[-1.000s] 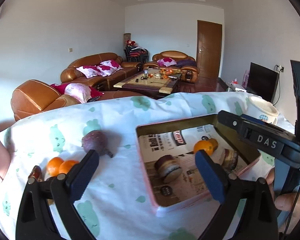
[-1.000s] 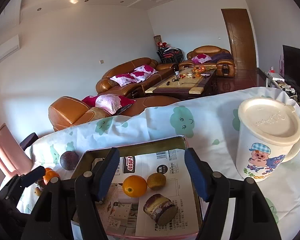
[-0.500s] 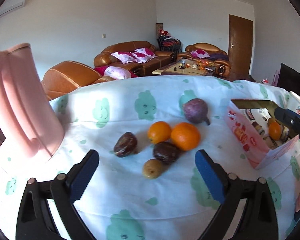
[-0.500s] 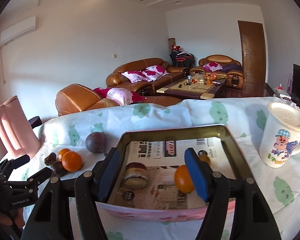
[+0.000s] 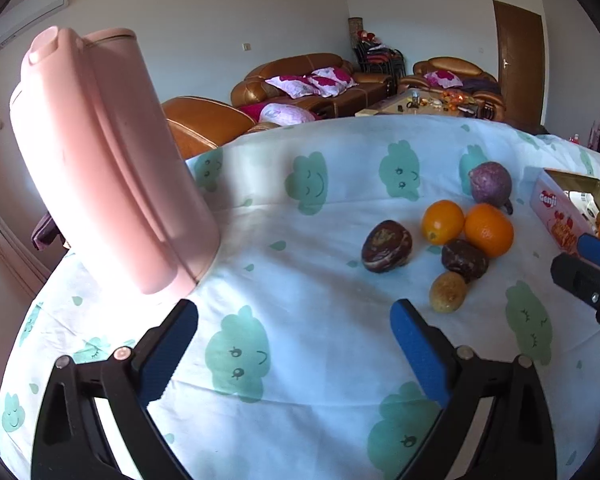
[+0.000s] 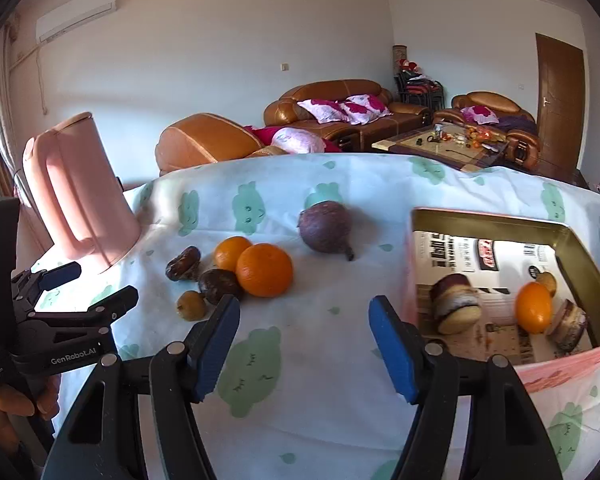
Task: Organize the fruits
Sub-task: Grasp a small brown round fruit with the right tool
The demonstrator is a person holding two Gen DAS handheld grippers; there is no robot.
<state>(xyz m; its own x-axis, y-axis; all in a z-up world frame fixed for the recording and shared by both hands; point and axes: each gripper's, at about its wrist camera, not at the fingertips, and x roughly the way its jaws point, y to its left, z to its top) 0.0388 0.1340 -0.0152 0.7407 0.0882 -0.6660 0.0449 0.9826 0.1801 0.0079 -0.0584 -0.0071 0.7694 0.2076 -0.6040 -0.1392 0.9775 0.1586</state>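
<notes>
Several fruits lie in a loose pile on the tablecloth: two oranges [image 5: 488, 229] [image 6: 264, 269], a purple round fruit [image 5: 491, 187] [image 6: 325, 230], dark brown fruits [image 5: 386, 245] [image 6: 220, 286] and a small yellowish one [image 5: 447, 291] [image 6: 191, 305]. A pink tin box [image 6: 500, 276] [image 5: 556, 212] at the right holds an orange [image 6: 533, 307] and some other pieces. My left gripper [image 5: 294, 338] is open and empty, left of the pile. My right gripper [image 6: 304, 340] is open and empty, between the pile and the box. The left gripper also shows in the right wrist view [image 6: 84, 284].
A tall pink jug [image 5: 108, 160] [image 6: 78, 188] stands at the table's left edge. The tablecloth [image 5: 300, 360] is white with green cloud faces. Sofas and a coffee table sit beyond the table's far edge.
Both grippers have swung left. The fruit pile has shifted toward the right of the left view, and the box has slid to the right in both. Both stay open.
</notes>
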